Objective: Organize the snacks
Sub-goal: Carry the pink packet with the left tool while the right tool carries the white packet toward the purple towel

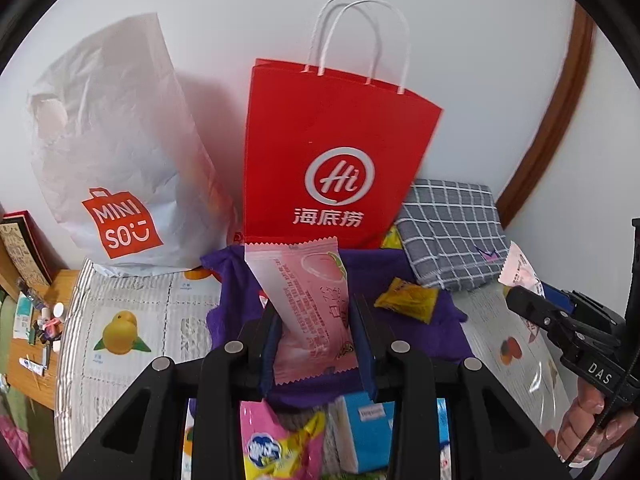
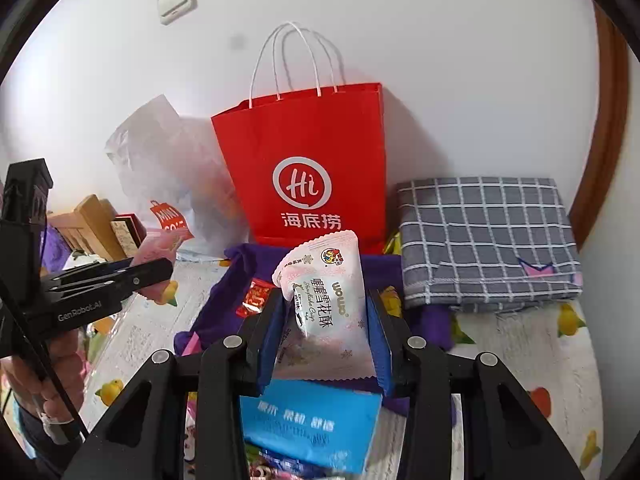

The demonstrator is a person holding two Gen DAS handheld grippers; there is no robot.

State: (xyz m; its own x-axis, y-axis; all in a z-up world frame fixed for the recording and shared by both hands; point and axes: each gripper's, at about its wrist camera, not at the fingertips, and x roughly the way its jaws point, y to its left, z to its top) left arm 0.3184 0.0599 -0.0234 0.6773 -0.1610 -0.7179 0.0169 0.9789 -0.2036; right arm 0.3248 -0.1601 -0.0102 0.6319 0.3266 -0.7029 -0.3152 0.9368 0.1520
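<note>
My left gripper [image 1: 316,312] is shut on a pink snack packet [image 1: 310,304], held upright above a purple cloth [image 1: 236,292]. My right gripper [image 2: 326,308] is shut on a white and pink snowflake-crisp packet [image 2: 328,312], also above the purple cloth [image 2: 224,300]. A red paper bag with white handles [image 1: 336,160] stands open against the wall behind both; it also shows in the right wrist view [image 2: 308,164]. A white Miniso bag [image 1: 112,152] stands to its left. A yellow packet [image 1: 408,299] and a small red packet [image 2: 256,298] lie on the cloth.
A folded grey checked cloth [image 2: 484,240] lies to the right. A blue tissue pack [image 2: 308,424] and a pink and yellow snack bag [image 1: 276,440] lie below the grippers. A fruit-print cover [image 1: 132,320] spreads over the surface. A cluttered wooden table [image 1: 32,320] stands at the left.
</note>
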